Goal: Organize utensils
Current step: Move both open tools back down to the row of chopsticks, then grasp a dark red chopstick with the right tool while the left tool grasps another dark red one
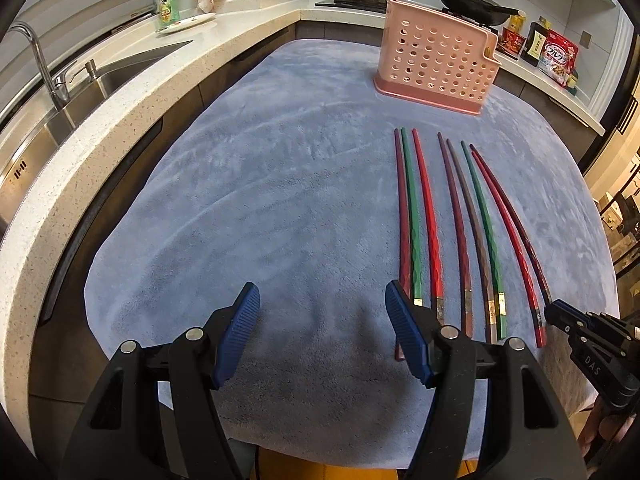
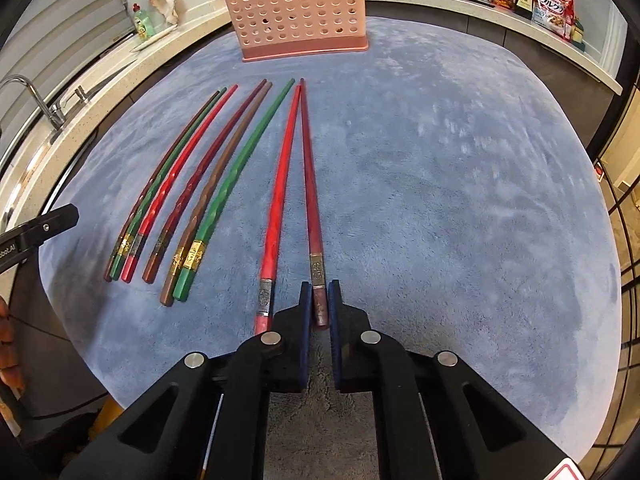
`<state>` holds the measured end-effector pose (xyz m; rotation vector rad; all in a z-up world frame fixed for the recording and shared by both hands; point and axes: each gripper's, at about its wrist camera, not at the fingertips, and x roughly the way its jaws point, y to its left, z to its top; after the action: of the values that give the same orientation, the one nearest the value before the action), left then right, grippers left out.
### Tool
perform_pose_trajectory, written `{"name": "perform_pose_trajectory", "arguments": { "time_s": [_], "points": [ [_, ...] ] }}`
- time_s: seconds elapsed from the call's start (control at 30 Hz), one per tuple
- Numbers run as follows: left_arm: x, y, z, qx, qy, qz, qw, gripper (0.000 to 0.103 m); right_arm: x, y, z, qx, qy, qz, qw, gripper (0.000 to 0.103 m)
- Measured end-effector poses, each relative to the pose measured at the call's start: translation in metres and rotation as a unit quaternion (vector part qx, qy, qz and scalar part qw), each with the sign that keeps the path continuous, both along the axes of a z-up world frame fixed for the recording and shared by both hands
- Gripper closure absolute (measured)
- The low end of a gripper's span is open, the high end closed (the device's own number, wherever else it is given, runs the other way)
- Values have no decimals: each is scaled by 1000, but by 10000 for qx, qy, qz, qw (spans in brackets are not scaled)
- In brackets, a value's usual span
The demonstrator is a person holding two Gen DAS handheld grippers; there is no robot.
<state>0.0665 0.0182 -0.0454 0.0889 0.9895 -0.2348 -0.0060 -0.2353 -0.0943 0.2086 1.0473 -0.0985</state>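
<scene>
Blue plush cloth (image 2: 440, 208) covers the surface from rim to rim, and its broad right half lies bare in the right wrist view, leaving free room there; on the left a speckled stone counter edge (image 1: 132, 120) curves around the cloth, with a steel sink (image 1: 80, 92) set into it. At the far end of the cloth stands a pink perforated utensil holder (image 2: 298, 12), upright, with a notched top rim. Eight long, slim chopsticks lie side by side on the cloth, tips pointing toward the holder: six in a loose fan (image 2: 192, 184) of dark red, green, red and brown, faceted near the thick ends and banded in gold or silver, and two set apart to their right. The right tool (image 2: 319, 304) has its blue ribbed pads closed narrow on the thick end of the dark red chopstick (image 2: 309, 168), the outermost one; the bright red chopstick (image 2: 280, 200) lies just beside its left finger, untouched. The left tool (image 1: 322, 332) stands wide with nothing between its pads, over bare cloth beside the leftmost chopsticks' thick ends.
</scene>
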Motion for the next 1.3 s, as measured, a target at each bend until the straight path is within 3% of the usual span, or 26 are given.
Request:
{"name": "perform_pose_trajectory", "arguments": {
  "time_s": [0.5, 1.03, 1.3],
  "points": [
    [-15, -19, -14, -55, 271, -319, 9991, 41, -12, -16, 0, -90, 5, -302, 9995, 96],
    [-10, -26, -39, 200, 469, -313, 9982, 39, -13, -17, -1, -41, 4, -316, 9995, 96],
    [-6, -31, -44, 361, 380, -283, 9982, 41, -13, -17, -2, -32, 3, -316, 9995, 96]
  ]
}}
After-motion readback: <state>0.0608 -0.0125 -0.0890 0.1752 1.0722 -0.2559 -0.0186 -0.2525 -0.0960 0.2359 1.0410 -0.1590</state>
